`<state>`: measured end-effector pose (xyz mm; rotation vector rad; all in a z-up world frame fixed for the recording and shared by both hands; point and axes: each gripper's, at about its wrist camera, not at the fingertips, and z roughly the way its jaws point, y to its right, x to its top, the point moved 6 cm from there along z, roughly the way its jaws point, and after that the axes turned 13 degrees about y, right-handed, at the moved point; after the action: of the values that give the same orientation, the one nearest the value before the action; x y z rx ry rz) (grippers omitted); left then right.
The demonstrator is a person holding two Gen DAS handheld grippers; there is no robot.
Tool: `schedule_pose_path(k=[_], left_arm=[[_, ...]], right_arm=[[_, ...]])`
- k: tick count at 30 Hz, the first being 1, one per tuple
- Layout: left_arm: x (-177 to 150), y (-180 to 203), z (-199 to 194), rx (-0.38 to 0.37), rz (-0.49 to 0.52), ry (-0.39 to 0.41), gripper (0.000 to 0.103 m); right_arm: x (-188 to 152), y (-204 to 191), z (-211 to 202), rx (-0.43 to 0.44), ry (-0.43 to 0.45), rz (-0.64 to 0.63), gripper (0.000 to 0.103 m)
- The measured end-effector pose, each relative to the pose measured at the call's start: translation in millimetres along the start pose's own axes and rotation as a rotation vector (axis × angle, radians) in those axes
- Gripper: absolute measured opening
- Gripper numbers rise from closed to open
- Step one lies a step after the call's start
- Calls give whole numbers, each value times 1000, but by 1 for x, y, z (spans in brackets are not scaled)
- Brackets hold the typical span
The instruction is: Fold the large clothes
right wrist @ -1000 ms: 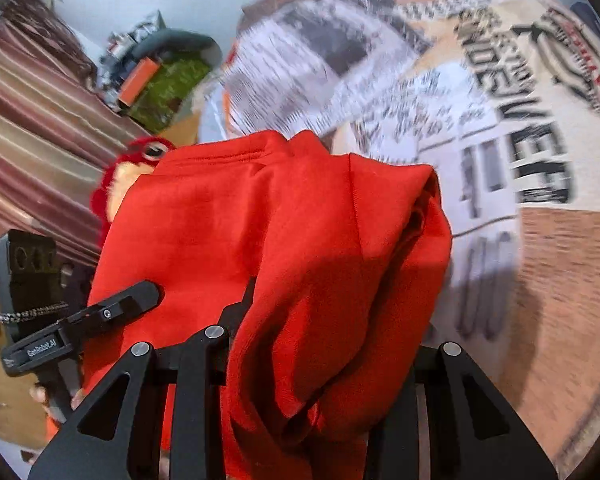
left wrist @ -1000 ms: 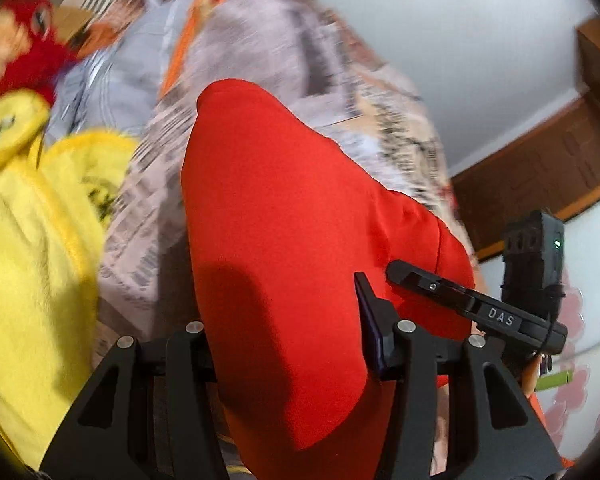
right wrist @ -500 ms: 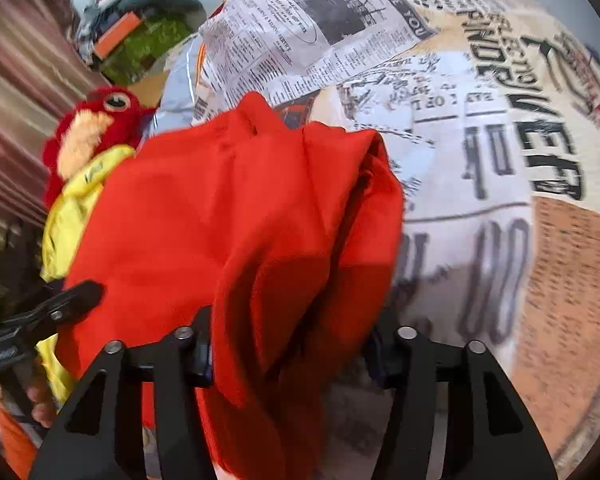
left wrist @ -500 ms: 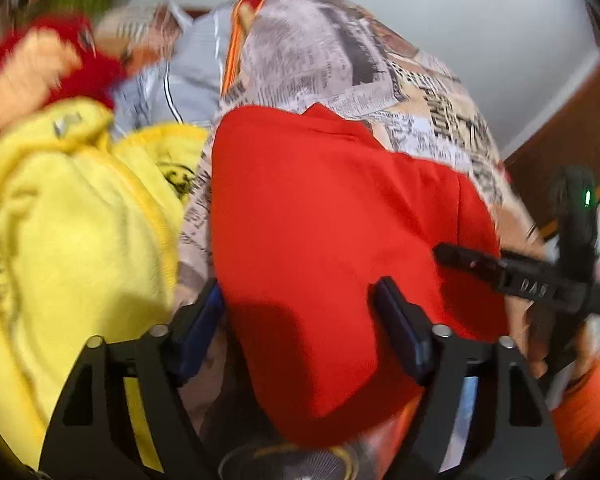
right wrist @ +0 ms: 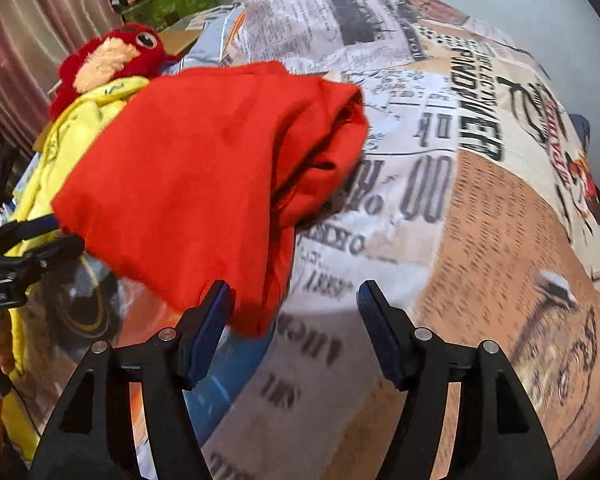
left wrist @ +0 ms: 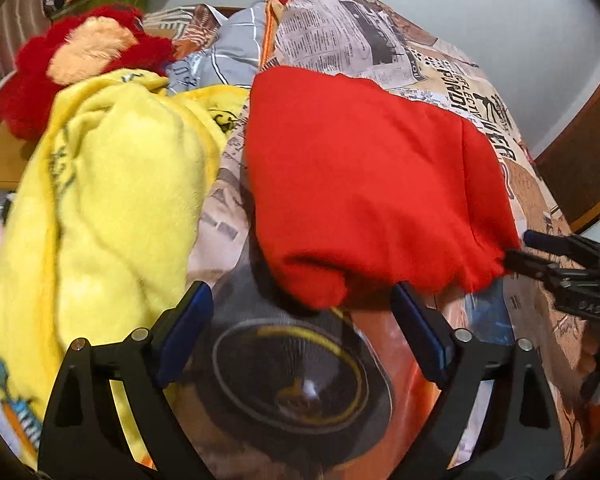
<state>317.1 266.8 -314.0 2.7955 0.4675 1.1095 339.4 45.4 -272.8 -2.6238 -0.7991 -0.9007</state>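
A folded red garment (left wrist: 360, 184) lies on the newspaper-print bedspread (left wrist: 380, 44). My left gripper (left wrist: 300, 320) hovers just short of its near edge, jaws wide and still opening, the pads off the cloth. In the right wrist view the red garment (right wrist: 204, 176) sits left of centre. My right gripper (right wrist: 294, 308) is also opening; a hanging corner of the cloth reaches beside its left pad (right wrist: 212, 316) but is not pinched. Each gripper shows in the other's view: the right gripper (left wrist: 540, 256), the left gripper (right wrist: 40, 240).
A crumpled yellow garment (left wrist: 112, 208) lies just left of the red one, with a red plush toy (left wrist: 88, 60) and grey striped cloth (left wrist: 228, 56) behind it. Bare bedspread (right wrist: 460, 200) stretches to the right. A curtain (right wrist: 28, 40) hangs at far left; wooden furniture (left wrist: 580, 160) stands right.
Both grippers were shut on the red garment; both have since let go, spread their jaws and drawn back. The garment now rests on the bed, ahead of the fingertips.
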Motion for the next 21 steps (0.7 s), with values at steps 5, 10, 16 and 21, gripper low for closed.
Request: schedule_pose_path(k=[5,10,16,21], left_arm=[[19,19,-52,12,51,92,87],[50,50,-138,11,122,286,87],[67,82,-244,-45,142,503,87],[64,110,-321,-75,168,679,87]], right_arm=[[13,-5,-54,9,105,8,62],[35,-12,-130,24,276,38,62],[53,-27,-231,58,512,60,63],[49,-42,-298,81,678,62,63]])
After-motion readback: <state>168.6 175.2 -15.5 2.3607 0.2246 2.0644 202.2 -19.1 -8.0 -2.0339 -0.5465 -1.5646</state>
